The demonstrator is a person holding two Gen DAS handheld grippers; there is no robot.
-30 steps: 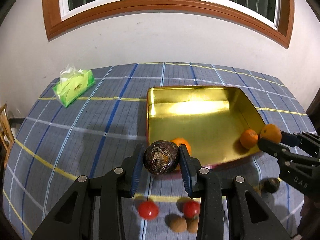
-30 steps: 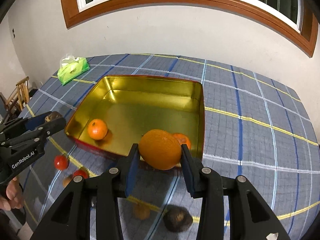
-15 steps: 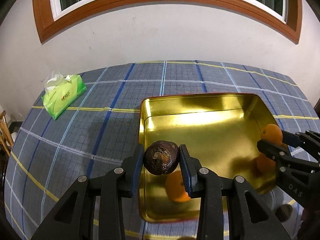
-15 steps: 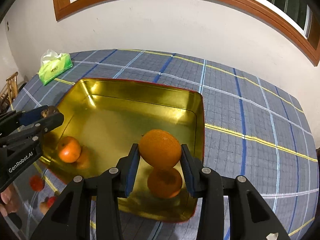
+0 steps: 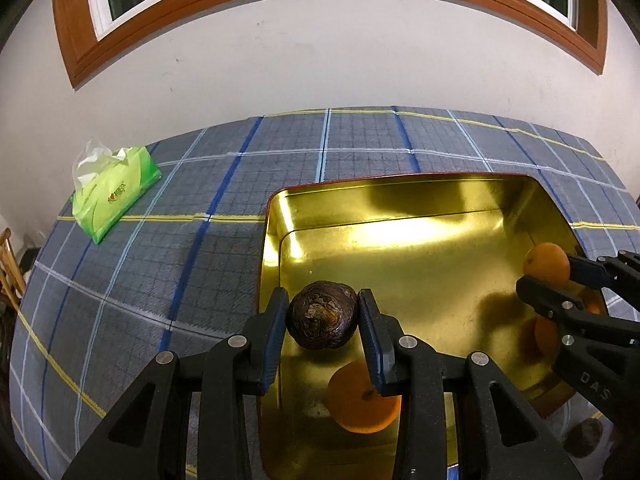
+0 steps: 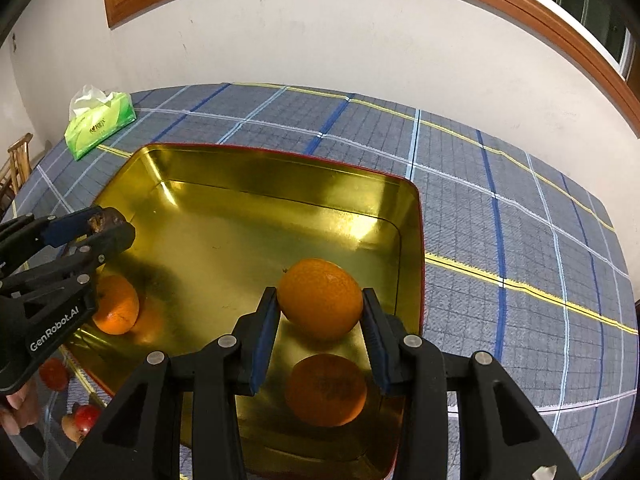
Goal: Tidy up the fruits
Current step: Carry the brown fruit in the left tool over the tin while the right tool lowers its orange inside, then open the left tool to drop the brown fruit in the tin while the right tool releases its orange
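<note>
The left gripper (image 5: 322,322) has its blue-padded jaws closed on a dark brown wrinkled round fruit (image 5: 322,321), held above the near left part of a shallow gold-coloured metal tray with a red outer rim (image 5: 400,256). Just below and slightly right of those jaws, a small orange mandarin (image 5: 362,402) lies on the tray floor, partly hidden by the right jaw. To the right of the jaws, at the tray's right side, the right gripper (image 5: 548,280) comes in from the frame edge.

The right gripper's jaws are clamped on a large orange citrus fruit (image 6: 320,299), held over the tray's near right corner. Directly beneath the jaws sits another orange round fruit (image 6: 326,390) on the tray floor. Left of the jaws, a third orange (image 6: 116,306) rests near the tray's left wall, under the left gripper. Lower left, outside the tray, small red round fruits (image 6: 86,416) lie on the blue plaid-clothed table (image 6: 520,240).

Far beyond both sets of jaws and to the left, a green soft pack of tissues (image 5: 114,192) lies on the table near the white wall (image 5: 320,60).
</note>
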